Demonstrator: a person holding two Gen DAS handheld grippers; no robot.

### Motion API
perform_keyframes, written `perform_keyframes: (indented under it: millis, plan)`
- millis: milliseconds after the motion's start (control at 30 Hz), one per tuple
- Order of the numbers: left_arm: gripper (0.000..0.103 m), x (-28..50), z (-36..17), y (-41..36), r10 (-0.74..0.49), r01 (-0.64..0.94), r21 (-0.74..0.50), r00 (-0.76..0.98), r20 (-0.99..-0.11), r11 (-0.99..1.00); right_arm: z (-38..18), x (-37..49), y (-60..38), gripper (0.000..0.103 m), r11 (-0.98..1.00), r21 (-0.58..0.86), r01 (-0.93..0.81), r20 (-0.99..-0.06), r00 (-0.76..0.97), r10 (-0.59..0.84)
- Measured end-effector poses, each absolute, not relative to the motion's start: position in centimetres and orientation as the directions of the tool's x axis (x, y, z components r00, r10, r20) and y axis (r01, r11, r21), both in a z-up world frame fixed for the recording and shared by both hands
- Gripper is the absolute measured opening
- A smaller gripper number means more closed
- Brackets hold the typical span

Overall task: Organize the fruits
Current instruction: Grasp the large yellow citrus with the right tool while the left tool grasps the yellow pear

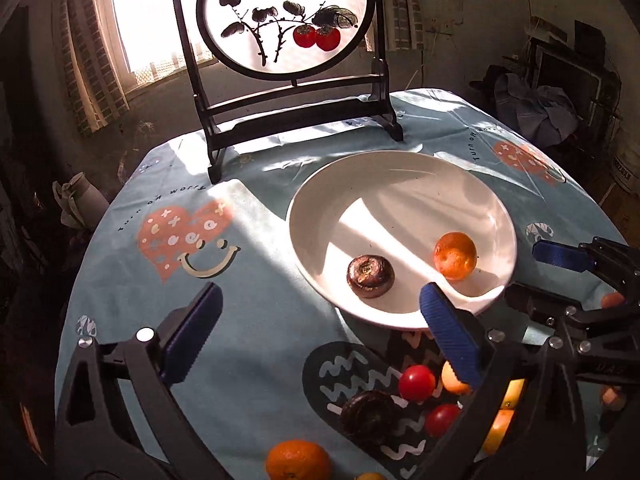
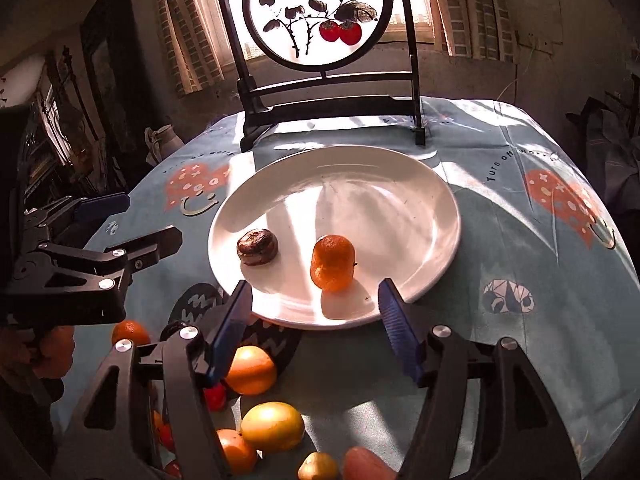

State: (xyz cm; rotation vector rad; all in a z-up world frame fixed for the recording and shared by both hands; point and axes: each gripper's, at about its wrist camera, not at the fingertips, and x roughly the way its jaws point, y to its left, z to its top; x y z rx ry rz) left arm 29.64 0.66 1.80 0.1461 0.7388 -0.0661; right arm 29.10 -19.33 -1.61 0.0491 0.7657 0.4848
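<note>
Worktop (image 2: 520, 240) sunlit; plate (image 2: 400, 168) holds two fruits. Both hand-held grippers, left (image 1: 320, 328) and right (image 2: 314, 320), are spread, empty. Loose orange (image 2: 250, 370) looks firm, rolls easily: grip across its middle.

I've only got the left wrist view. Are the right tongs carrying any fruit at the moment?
Observer: No. The right tongs are open and empty, pointing at the orange on the plate.
Operator: Which loose fruit lies closest to them?
Observer: A yellow fruit on the cloth, low between their fingers, with a loose orange just beyond it.
Operator: Anything nearer still?
Observer: A smaller yellow fruit, cut off by the bottom edge of the right wrist view.
</note>
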Motion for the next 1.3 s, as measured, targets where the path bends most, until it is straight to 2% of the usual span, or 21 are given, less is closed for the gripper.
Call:
perform_keyframes:
  millis: [133,200,267,433,500,700,900,1133,1233,1300]
  plan:
    - [0.101,26.4,0.5,4.6,-0.031,0.055,0.013,0.737,-0.675,0.998,-3.1,27.0,-18.7,0.066,0.852,0.271,-0.448,-0.701,0.515,0.494]
    - [0.101,26.1,-0.7,6.4,0.042,-0.046,0.013,0.698,-0.715,0.999,-3.9,26.5,-18.5,0.066,0.864,0.263,-0.429,-0.722,0.506,0.471]
    - [0.101,25.6,-1.3,7.8,0.06,-0.091,-0.005,0.691,-0.72,0.996,-4.7,26.3,-18.1,0.066,0.874,0.235,-0.426,-0.755,0.486,0.44]
    - [0.101,24.0,-1.9,9.6,0.073,-0.123,-0.019,0.702,-0.708,0.992,-5.7,26.3,-18.0,0.065,0.87,0.248,-0.426,-0.781,0.443,0.44]
    - [0.101,23.7,-2.3,9.8,0.09,-0.13,-0.002,0.697,-0.711,0.991,-6.1,26.4,-18.0,0.062,0.874,0.248,-0.418,-0.796,0.426,0.429]
    - [0.101,23.0,-2.2,9.1,0.051,-0.085,-0.013,0.708,-0.704,0.996,-7.0,26.8,-18.0,0.044,0.856,0.306,-0.417,-0.802,0.371,0.468]
    - [0.101,22.8,-2.9,9.1,0.035,-0.065,-0.013,0.691,-0.722,0.998,-6.9,26.9,-18.6,0.042,0.851,0.336,-0.403,-0.789,0.374,0.488]
    - [0.099,20.5,-3.8,8.6,-0.075,0.042,-0.063,0.683,-0.727,0.997,-5.3,26.7,-19.7,0.042,0.84,0.372,-0.394,-0.728,0.439,0.528]
    - [0.086,18.8,-4.1,7.9,-0.132,0.106,-0.081,0.675,-0.726,0.991,-5.1,26.6,-19.8,0.042,0.845,0.363,-0.392,-0.726,0.45,0.521]
    - [0.071,17.9,-4.3,7.1,-0.159,0.157,-0.072,0.661,-0.733,0.985,-4.9,26.5,-20.0,0.042,0.847,0.363,-0.388,-0.726,0.453,0.518]
